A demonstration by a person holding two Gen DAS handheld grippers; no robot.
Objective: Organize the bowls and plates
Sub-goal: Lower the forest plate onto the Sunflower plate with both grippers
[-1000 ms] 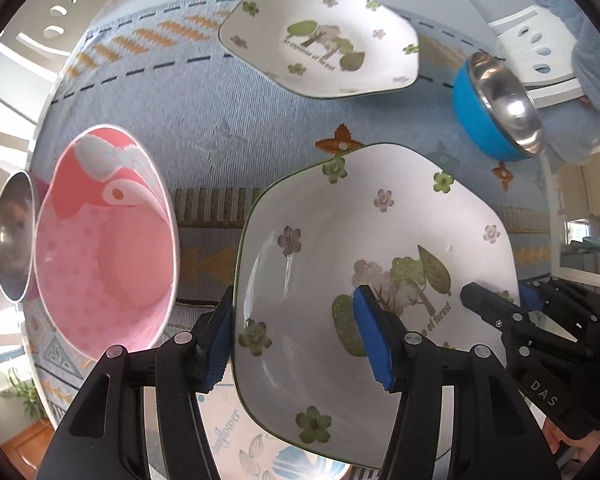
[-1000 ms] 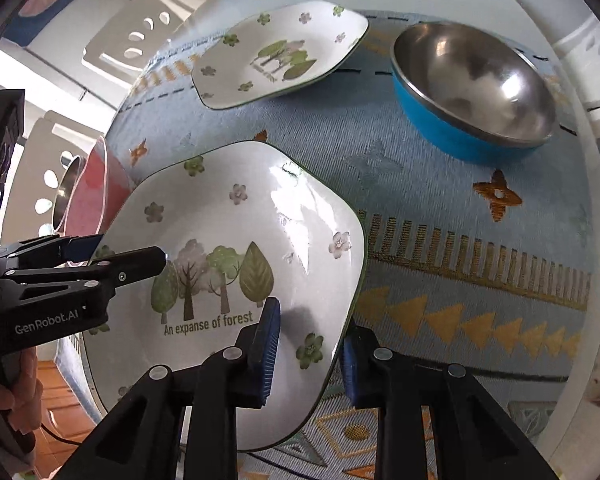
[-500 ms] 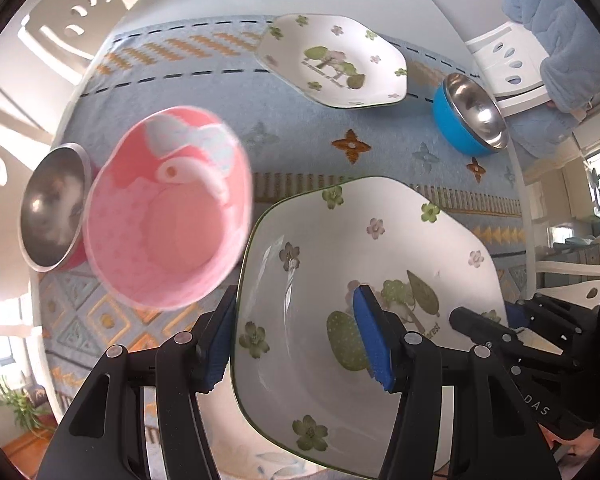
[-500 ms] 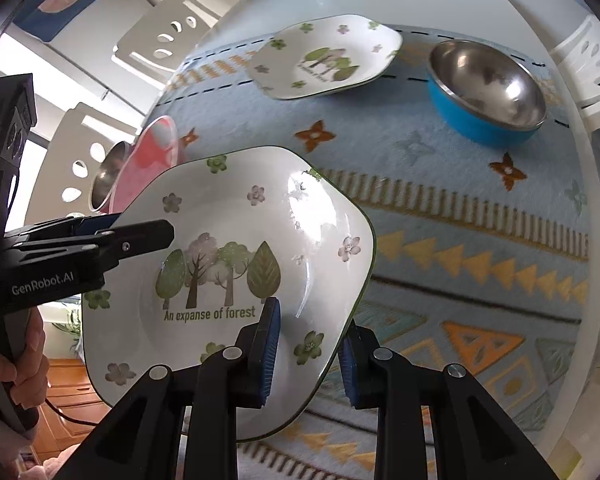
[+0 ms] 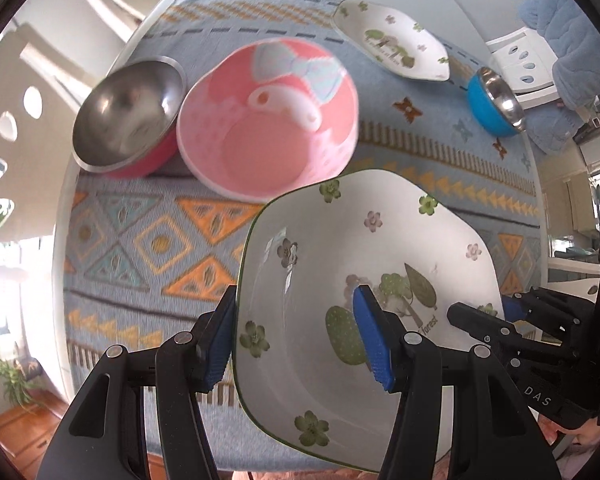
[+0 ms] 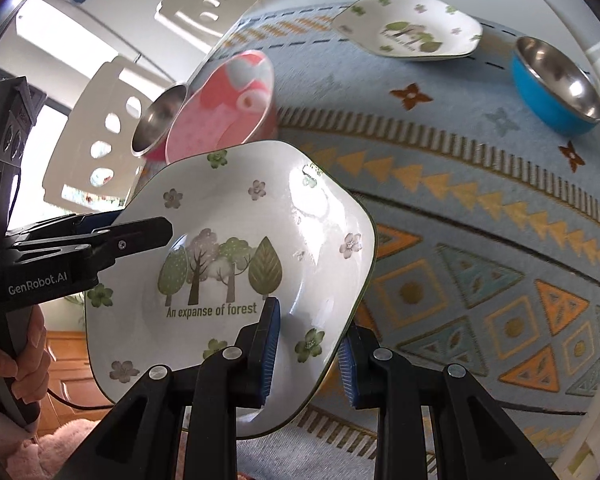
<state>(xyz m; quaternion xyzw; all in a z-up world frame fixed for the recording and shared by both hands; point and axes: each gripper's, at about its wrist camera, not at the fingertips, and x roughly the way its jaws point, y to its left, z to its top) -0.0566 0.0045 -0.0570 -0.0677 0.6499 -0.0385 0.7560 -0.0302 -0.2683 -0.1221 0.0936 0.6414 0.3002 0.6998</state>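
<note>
Now both my tongs hold the white squarish ceramic plate with the forest print (image 6: 236,248) above the table.

My left gripper (image 5: 300,336) clamps the plate's near-left rim, one blue pad inside the dish and one under its edge; my right gripper (image 6: 306,354) pinches the opposite rim in a narrow grip. Held tilted, the plate hangs over the blue woven tablecloth with orange triangles (image 5: 148,248). Just beyond its far edge sits the pink plastic bowl with a bow pattern (image 5: 268,120), touching a steel bowl with a red outside (image 5: 128,112). Well apart, at the far side, lie a matching white forest-print plate (image 5: 392,44) and a steel bowl with a blue outside (image 5: 494,104).
</note>
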